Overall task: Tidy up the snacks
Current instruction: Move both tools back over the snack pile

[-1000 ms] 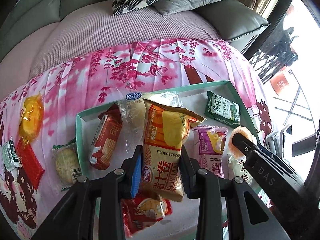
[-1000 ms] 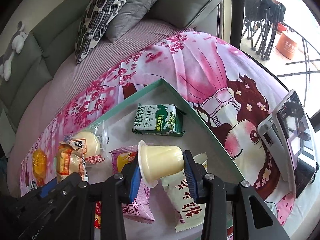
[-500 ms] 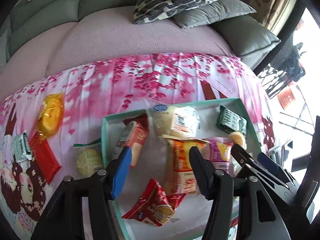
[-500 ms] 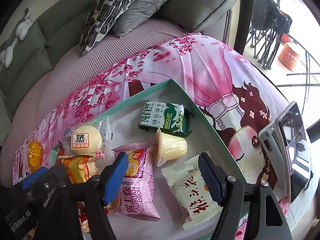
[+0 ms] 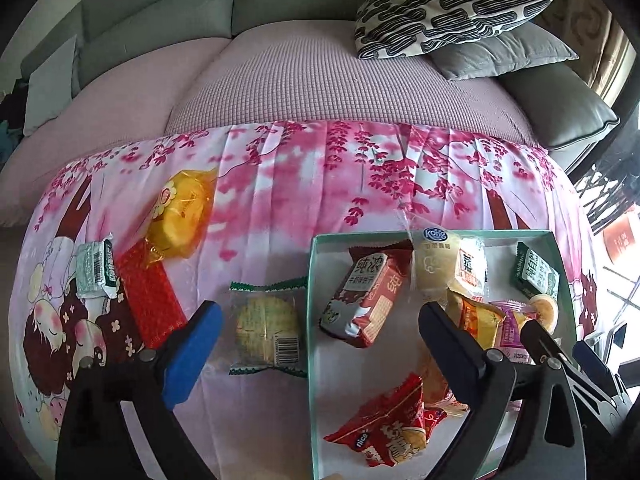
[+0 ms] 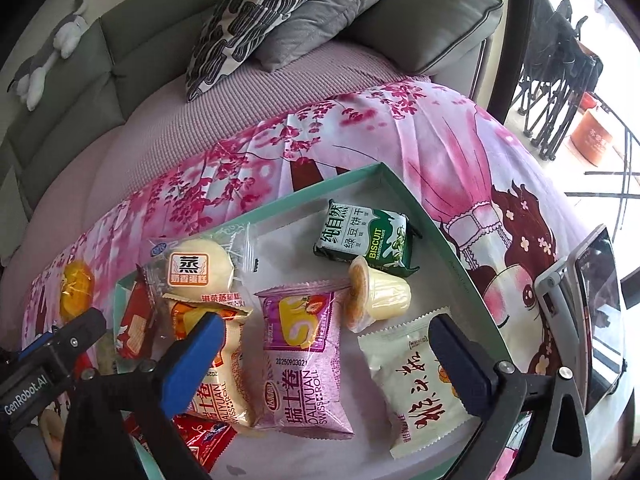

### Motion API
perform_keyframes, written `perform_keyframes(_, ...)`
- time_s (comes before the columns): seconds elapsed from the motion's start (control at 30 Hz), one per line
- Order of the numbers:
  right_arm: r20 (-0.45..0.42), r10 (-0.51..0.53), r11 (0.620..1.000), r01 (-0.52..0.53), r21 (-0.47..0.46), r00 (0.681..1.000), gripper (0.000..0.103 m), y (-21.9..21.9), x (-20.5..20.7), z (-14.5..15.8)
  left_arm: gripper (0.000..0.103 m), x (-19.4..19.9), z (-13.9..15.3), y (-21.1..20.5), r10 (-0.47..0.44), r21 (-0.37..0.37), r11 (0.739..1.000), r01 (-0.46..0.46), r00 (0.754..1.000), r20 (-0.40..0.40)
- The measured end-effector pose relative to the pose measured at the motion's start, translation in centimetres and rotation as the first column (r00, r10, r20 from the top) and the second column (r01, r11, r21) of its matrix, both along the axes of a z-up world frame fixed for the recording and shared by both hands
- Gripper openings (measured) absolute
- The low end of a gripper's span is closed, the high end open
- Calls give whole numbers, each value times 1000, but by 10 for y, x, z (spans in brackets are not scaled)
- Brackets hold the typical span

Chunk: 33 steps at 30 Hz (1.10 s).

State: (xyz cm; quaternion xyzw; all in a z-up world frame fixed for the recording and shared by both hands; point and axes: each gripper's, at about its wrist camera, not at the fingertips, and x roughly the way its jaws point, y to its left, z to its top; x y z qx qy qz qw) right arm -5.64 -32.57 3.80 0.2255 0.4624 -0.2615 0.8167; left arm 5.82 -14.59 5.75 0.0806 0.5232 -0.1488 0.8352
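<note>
A teal-rimmed box [image 5: 311,304] lies on the pink cloth and holds several snacks: an orange Swiss roll pack [image 6: 218,364], a purple Swiss roll pack [image 6: 304,360], a yellow jelly cup [image 6: 380,294], a green biscuit pack [image 6: 366,242] and a white pack [image 6: 420,384]. My left gripper [image 5: 316,356] is open and empty above the box's left wall. My right gripper [image 6: 324,368] is open and empty above the purple pack. Outside the box lie a round cake in clear wrap [image 5: 266,324], a red bar [image 5: 150,300], a yellow cake [image 5: 182,216] and a small green pack [image 5: 96,270].
The cloth covers a mauve sofa seat [image 5: 320,80] with patterned [image 5: 448,8] and grey [image 5: 500,56] cushions at the back right. A phone on a stand [image 6: 592,312] stands right of the box. The right gripper's fingers [image 5: 548,344] show at the left view's right edge.
Both grippers opened and let go: the orange Swiss roll and the jelly cup now lie in the box. Both grippers pulled back, and the left one swung left over the box's edge.
</note>
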Motion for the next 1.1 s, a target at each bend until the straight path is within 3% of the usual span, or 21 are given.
perform_keyframes(0.33,10,28,999,-27,-29,1000,103,14,3,7,99,-1,0,24,20,-1,1000,-20,1000,-7)
perform_keyframes(0.57,85,110,994,-110,-3,990,103,48,15,18,99,-1,10,55,43,5,999,-43,999,24)
perform_keyframes(0.83,60,229,973,-226,-55,971,103,96,33,25,99,5,10,117,136,19,990,-137,990,44)
perform_keyframes(1.1,48,314,949,-311,-55,948,103,136,45,19,99,18,-10,180,265,1,964,-265,964,-4)
